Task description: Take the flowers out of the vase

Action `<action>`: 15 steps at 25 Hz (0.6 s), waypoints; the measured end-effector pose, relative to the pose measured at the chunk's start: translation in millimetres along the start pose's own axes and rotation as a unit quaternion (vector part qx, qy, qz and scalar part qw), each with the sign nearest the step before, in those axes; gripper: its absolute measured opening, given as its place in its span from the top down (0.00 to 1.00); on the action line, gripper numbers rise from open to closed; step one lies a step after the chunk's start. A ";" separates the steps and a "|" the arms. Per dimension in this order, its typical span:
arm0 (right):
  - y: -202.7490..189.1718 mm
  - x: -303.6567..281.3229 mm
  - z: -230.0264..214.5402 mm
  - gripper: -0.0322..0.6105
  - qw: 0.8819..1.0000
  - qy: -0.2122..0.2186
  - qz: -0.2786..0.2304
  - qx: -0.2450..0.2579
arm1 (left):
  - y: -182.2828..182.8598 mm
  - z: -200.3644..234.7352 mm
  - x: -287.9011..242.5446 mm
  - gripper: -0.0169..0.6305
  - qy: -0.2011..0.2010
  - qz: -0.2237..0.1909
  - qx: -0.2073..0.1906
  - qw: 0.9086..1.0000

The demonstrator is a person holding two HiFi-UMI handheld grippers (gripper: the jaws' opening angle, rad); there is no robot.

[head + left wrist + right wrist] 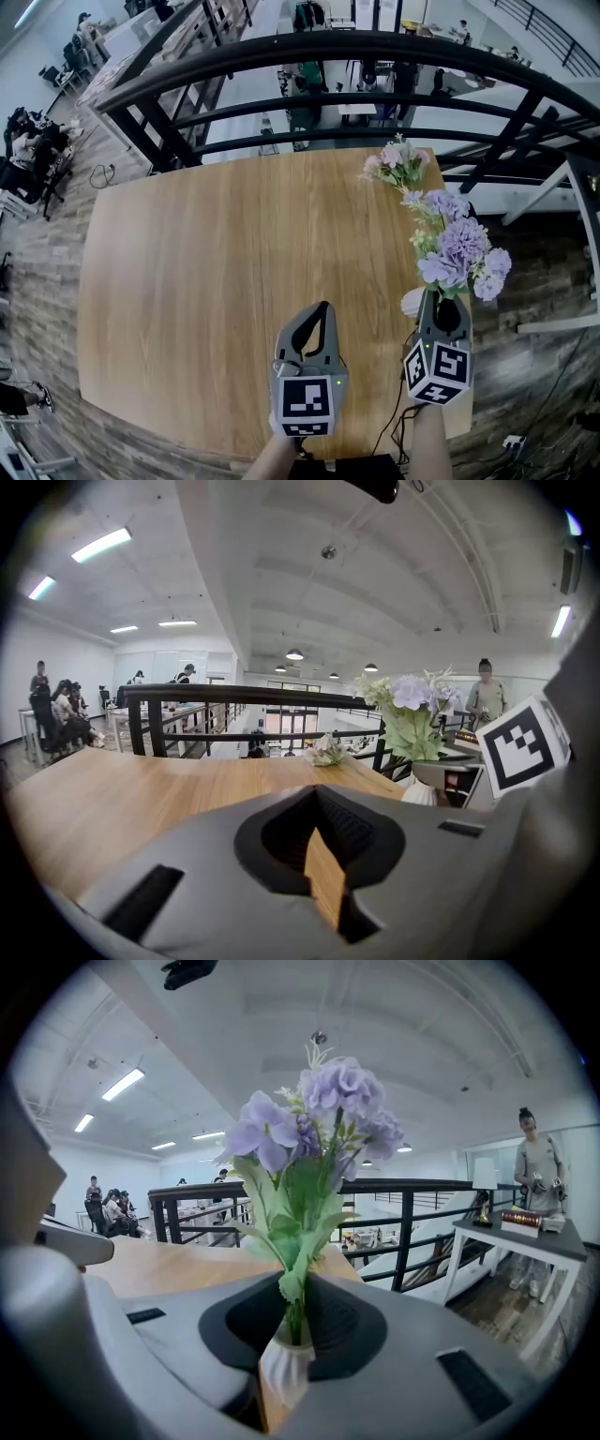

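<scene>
Head view: right hand-held gripper grips flowers, half-hiding vase; left one clenched.

Two flower bunches, one vase

No legible text, labels or numbers — none.

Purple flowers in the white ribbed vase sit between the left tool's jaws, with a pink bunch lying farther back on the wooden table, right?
Wrong tool: the right gripper view shows the purple flowers in the white ribbed vase between the right tool's jaws. The pink bunch does lie farther back on the wooden table.
</scene>
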State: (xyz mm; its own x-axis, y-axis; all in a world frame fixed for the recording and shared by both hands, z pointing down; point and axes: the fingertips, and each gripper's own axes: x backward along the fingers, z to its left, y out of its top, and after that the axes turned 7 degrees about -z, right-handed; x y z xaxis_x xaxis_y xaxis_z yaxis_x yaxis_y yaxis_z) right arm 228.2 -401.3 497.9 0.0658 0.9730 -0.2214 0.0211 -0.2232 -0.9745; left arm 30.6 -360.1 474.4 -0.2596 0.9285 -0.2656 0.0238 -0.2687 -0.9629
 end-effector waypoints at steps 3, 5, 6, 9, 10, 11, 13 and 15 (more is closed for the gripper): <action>2.8 1.1 0.0 0.83 1.000 -0.002 -0.006 0.000 | -0.3 2.5 1.2 0.92 0.002 0.000 0.000 1.000; 5.7 1.9 0.6 0.83 1.000 -0.002 -0.009 0.002 | 0.4 3.3 1.9 0.92 0.003 -0.001 0.000 1.000; 7.2 2.5 1.0 0.83 1.000 -0.001 -0.011 0.002 | 0.6 3.2 2.3 0.92 0.002 -0.001 0.000 1.000; 11.5 4.9 1.8 0.83 1.000 0.001 -0.017 0.001 | 1.7 1.5 3.0 0.92 0.000 -0.004 0.000 1.000; 13.4 5.7 1.8 0.83 1.000 0.001 -0.019 0.001 | 2.6 1.1 3.1 0.92 0.000 -0.005 0.000 1.000; 15.8 6.5 1.8 0.83 1.000 0.000 -0.021 0.001 | 3.8 1.0 3.3 0.92 -0.001 -0.006 -0.001 1.000; 21.2 8.7 1.4 0.83 1.000 -0.001 -0.026 0.002 | 6.6 1.1 4.2 0.92 -0.002 -0.010 -0.001 1.000; 26.9 11.7 0.8 0.83 0.999 -0.004 -0.031 0.002 | 9.4 1.2 5.8 0.92 -0.002 -0.013 -0.001 1.000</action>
State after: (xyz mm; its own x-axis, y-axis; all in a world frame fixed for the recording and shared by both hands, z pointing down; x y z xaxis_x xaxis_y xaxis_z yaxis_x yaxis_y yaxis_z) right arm 228.8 -395.9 469.0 0.0571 0.9855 -0.1600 0.0215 -0.1614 -0.9867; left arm 28.1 -357.6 463.9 -0.2646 0.9338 -0.2407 0.0195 -0.2444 -0.9695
